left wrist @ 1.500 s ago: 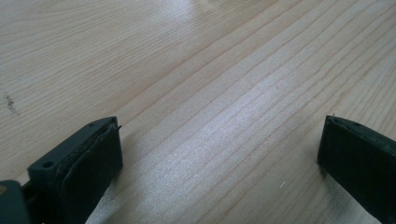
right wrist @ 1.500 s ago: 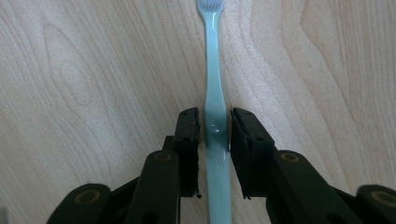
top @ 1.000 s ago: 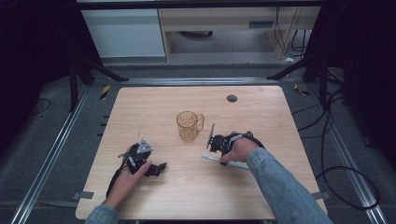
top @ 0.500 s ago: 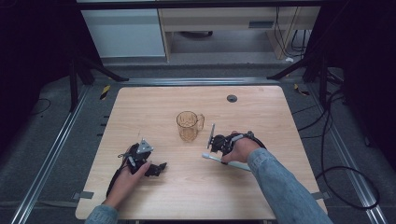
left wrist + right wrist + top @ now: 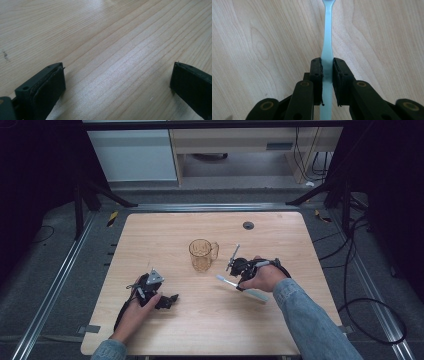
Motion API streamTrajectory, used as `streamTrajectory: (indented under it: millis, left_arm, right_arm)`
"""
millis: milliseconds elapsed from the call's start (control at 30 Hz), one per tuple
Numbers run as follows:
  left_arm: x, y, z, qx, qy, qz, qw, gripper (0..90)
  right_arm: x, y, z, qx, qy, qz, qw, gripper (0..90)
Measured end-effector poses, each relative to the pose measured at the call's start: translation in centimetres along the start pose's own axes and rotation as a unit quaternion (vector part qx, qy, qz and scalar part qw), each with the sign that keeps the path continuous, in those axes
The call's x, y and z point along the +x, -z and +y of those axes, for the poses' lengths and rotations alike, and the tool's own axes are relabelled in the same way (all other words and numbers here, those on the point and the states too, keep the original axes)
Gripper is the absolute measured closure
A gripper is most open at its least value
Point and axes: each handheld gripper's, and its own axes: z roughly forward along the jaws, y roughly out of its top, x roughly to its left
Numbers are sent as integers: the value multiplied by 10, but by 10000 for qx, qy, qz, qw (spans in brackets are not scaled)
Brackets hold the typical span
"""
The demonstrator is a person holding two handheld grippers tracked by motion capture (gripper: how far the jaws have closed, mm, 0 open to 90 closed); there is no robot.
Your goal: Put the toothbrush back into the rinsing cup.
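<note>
Pinched the toothbrush mid-handle in right gripper, left gripper spread idle; probably risked swivelling, clipping cup on lift.

place: lab | signs: bare wooden table, floor cables, dark surround

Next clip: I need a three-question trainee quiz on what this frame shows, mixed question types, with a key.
1. True or false: the right gripper is shut on the toothbrush.
2. Multiple choice: the left gripper has its jaws (A) shut on the mug, (B) open above bare table, (C) shut on a cable.
3. Short answer: in the high view, what stands on the table between the two grippers, farther from the person?

Key
1. True: the pads press on its pale blue handle.
2. B.
3. A clear amber mug, upright, handle towards the right gripper's side, touched by neither gripper.
</note>
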Motion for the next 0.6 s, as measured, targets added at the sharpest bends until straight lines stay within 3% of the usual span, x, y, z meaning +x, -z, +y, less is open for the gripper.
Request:
streamTrajectory:
  millis: [267, 600]
  left_arm:
    - [0, 0, 0, -3, 1, 0, 10000, 0]
    - [0, 0, 0, -3, 1, 0, 10000, 0]
  right_arm:
    - [-3, 10, -3, -306, -127, -46, 9994, 786]
    - [-5, 22, -2, -857, -375, -13, 9956, 787]
